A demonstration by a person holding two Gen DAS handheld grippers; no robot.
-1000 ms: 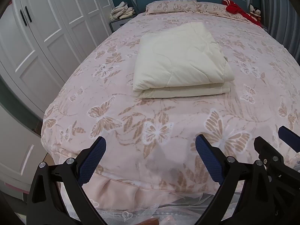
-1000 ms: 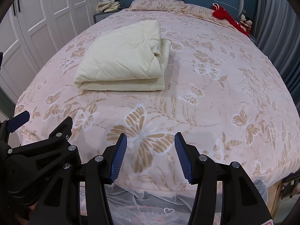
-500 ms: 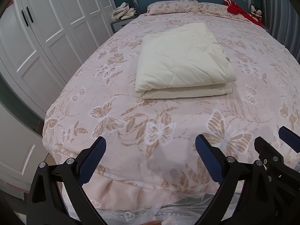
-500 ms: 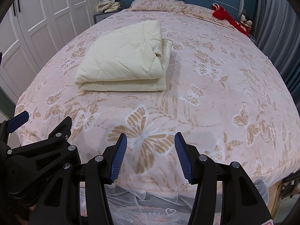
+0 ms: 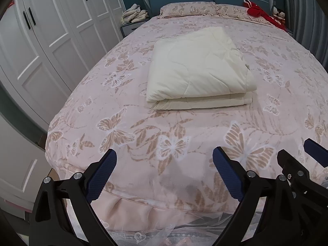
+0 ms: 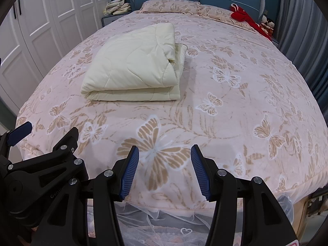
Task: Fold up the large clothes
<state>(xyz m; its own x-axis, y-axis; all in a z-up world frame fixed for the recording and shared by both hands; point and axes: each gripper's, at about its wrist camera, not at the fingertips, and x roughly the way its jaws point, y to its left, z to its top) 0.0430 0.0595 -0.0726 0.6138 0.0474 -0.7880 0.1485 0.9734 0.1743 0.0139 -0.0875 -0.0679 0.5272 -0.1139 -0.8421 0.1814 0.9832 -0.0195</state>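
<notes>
A cream quilted blanket (image 5: 199, 71) lies folded into a thick rectangle on the middle of the bed; it also shows in the right wrist view (image 6: 135, 73). My left gripper (image 5: 164, 174) is open and empty, held over the foot edge of the bed, well short of the blanket. My right gripper (image 6: 164, 170) is open and empty, also over the foot edge, to the right of the left one. The right gripper's body shows at the right edge of the left wrist view (image 5: 297, 172).
The bed (image 5: 143, 131) has a pink butterfly-print cover and a lace skirt at its foot. White wardrobe doors (image 5: 51, 30) stand close on the left. Pillows (image 5: 188, 10), a red cloth (image 5: 258, 12) and a nightstand pile (image 5: 133, 15) are at the headboard. Grey curtains (image 6: 307, 30) hang on the right.
Both grippers stay open and empty. The left wrist view has drifted slightly, so the folded blanket sits a little more to the right; the right view barely changes.
</notes>
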